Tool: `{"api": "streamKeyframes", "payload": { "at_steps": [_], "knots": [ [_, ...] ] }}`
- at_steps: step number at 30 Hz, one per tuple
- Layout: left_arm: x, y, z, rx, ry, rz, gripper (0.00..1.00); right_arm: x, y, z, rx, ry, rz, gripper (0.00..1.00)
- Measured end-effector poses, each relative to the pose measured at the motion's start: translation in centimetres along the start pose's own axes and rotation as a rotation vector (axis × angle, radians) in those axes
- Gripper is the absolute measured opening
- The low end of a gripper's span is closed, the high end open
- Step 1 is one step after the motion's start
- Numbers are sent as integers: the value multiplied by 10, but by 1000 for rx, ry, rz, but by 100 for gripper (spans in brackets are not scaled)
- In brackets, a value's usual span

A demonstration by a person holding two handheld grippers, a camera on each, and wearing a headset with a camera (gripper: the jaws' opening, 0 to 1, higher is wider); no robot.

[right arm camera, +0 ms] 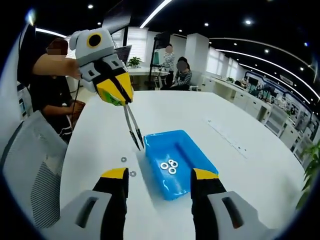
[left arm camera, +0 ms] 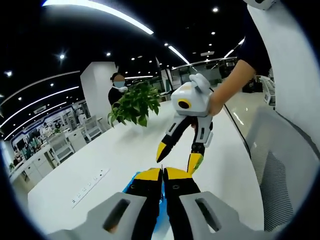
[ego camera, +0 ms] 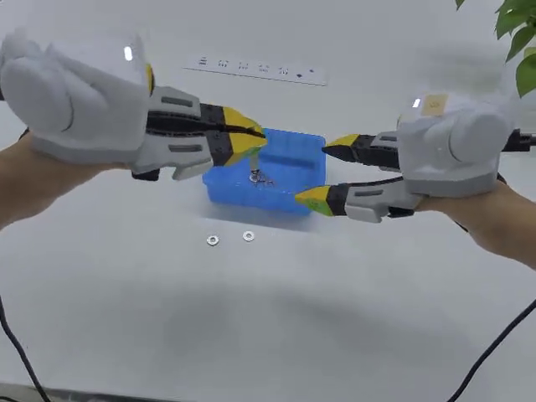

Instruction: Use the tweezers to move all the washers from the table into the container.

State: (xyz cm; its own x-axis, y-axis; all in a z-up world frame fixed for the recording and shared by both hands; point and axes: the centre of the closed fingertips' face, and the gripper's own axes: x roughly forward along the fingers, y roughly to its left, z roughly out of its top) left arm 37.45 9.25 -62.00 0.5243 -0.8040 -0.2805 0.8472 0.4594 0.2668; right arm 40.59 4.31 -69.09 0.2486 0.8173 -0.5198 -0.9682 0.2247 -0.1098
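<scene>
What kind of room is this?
Probably a big open-plan office or lab. Rows of desks stretch away under long ceiling lights, office chairs stand around, and a leafy potted plant sits nearby.

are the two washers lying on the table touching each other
Apart. The head view shows one washer and the other washer lying side by side with bare table between them; the right gripper view shows that gap too.

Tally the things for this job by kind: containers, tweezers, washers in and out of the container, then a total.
Container: 1
Tweezers: 1
Washers inside it: 3
Washers outside it: 2
Total: 7
</scene>
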Motion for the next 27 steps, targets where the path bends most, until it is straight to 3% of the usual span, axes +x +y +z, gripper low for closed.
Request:
{"api": "streamKeyframes", "payload": {
  "at_steps": [5,7,8,9,12,18,23,27],
  "knots": [
    [-10,-14,-7,-8,4,-5,5,-5,12,-16,9,30,11,56],
    [-10,-18,-12,-8,11,-4,5,-5,14,-19,15,34,2,64],
    [-11,-20,-17,-7,20,-3,5,-7,10,-21,6,38,-45,69],
    [-12,-20,-22,-18,23,1,5,-9,12,-20,9,24,-58,77],
    [-12,-24,-31,-59,21,6,5,-12,20,-19,44,-5,-62,89],
    [-7,-32,-45,-102,33,-13,5,-14,45,-35,57,10,-4,97],
    [-2,-36,-52,-118,39,-23,5,-14,55,-54,86,32,24,100],
    [2,-38,-54,-120,43,-29,5,-15,61,-56,112,21,42,100]
  ]
}}
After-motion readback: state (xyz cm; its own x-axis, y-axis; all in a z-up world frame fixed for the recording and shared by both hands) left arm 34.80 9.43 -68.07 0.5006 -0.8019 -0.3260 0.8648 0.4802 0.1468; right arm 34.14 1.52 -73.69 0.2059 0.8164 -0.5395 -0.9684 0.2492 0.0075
